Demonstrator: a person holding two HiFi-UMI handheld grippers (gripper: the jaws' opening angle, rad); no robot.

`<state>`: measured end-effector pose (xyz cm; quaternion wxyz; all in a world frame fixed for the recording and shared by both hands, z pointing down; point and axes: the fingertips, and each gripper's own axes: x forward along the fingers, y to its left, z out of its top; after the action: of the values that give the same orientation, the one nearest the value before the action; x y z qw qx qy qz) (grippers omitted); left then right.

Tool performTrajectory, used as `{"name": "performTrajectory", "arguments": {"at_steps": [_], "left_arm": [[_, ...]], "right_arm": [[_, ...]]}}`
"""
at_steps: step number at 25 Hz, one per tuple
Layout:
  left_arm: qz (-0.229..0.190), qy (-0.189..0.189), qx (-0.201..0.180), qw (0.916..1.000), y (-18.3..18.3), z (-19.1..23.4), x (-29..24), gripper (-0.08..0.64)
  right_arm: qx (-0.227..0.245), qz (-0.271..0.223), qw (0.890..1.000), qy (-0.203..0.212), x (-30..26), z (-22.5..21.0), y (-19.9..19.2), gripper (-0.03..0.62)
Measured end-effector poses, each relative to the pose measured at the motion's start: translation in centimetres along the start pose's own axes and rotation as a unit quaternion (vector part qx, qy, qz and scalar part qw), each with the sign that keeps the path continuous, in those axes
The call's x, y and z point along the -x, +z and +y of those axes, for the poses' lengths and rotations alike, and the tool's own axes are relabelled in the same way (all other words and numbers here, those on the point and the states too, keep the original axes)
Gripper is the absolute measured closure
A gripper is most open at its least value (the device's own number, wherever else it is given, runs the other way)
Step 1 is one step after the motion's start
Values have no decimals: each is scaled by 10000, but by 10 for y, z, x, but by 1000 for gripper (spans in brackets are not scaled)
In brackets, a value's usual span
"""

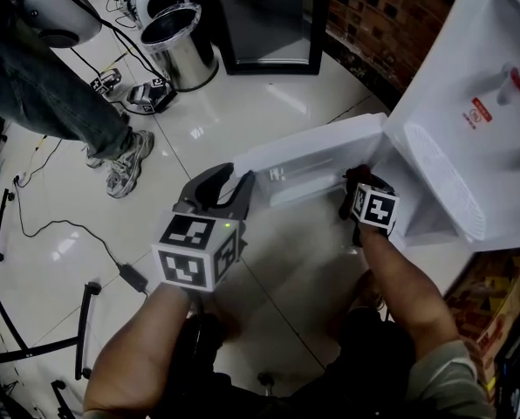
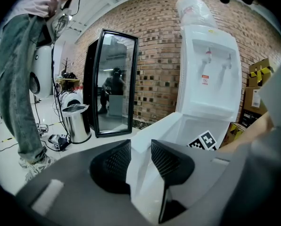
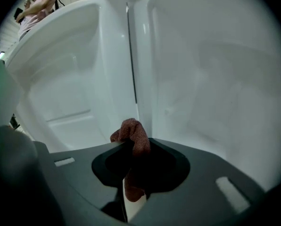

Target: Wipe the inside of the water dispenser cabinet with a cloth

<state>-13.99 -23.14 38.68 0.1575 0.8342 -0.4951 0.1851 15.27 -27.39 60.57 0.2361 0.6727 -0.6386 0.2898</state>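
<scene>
The white water dispenser (image 1: 469, 103) stands at the right with its lower cabinet door (image 1: 312, 160) swung open to the left. My left gripper (image 1: 234, 195) is shut on the door's free edge; in the left gripper view the white door edge (image 2: 140, 149) sits between the two black pads (image 2: 114, 161). My right gripper (image 1: 352, 190) reaches into the cabinet opening by the hinge. It is shut on a reddish-brown cloth (image 3: 133, 135), which bunches up above the jaws. Ahead of the cloth lie the door's inner panel (image 3: 70, 98) and the cabinet's white inside wall (image 3: 211, 93).
A person in jeans and sneakers (image 1: 112, 147) stands at the upper left. A steel bin (image 1: 177, 42), a black-framed glass cabinet (image 1: 269, 16) and a brick wall (image 1: 391, 16) lie behind. Cables (image 1: 77, 230) cross the tiled floor. Cardboard boxes (image 1: 496, 304) sit at the lower right.
</scene>
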Motion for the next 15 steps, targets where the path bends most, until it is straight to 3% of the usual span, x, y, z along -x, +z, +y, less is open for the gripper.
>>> {"name": "performTrajectory", "arguments": {"at_steps": [6,9,12,15], "left_arm": [[-32,-31,6,10000,0,-1,0,426],[-17,-38,9,10000,0,0,0,426],[0,-62,-15,10000,0,-1,1,426],[8,-79,-50,10000,0,-2,1,426]], "right_arm": [[-169,54,9998,-9,-11,-13,-1,497],[-2,138,9998,174,-8,-1,-10,497],[535,263,9962,640,0,35,-25,495],[1204,274,9809,1503,12,95,-38,495]]}}
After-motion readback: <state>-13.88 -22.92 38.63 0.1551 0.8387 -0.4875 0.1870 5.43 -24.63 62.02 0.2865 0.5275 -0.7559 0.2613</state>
